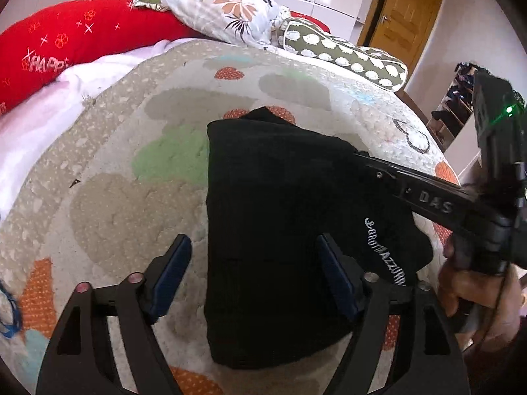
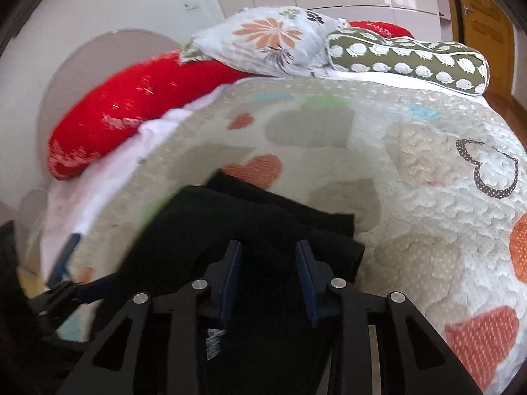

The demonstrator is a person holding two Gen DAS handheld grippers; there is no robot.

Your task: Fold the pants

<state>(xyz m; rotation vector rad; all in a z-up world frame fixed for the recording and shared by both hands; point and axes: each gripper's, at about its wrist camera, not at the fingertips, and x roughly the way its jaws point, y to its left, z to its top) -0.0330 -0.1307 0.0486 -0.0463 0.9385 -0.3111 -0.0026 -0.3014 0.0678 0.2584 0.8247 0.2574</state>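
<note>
Black fabric pants (image 1: 280,230), folded into a compact bundle with white lettering near one edge, lie on a pale quilted bedspread (image 1: 115,171) patterned with orange, green and grey hearts. Over the bundle's left edge the left gripper (image 1: 253,276) hovers with its blue-padded jaws spread wide, holding nothing. Above the bundle's right side, the right gripper (image 2: 268,276) has its jaws partly apart with dark cloth between them; whether it grips the cloth is unclear. A red cushion (image 2: 131,112) and a floral pillow (image 2: 263,39) rest at the headboard.
</note>
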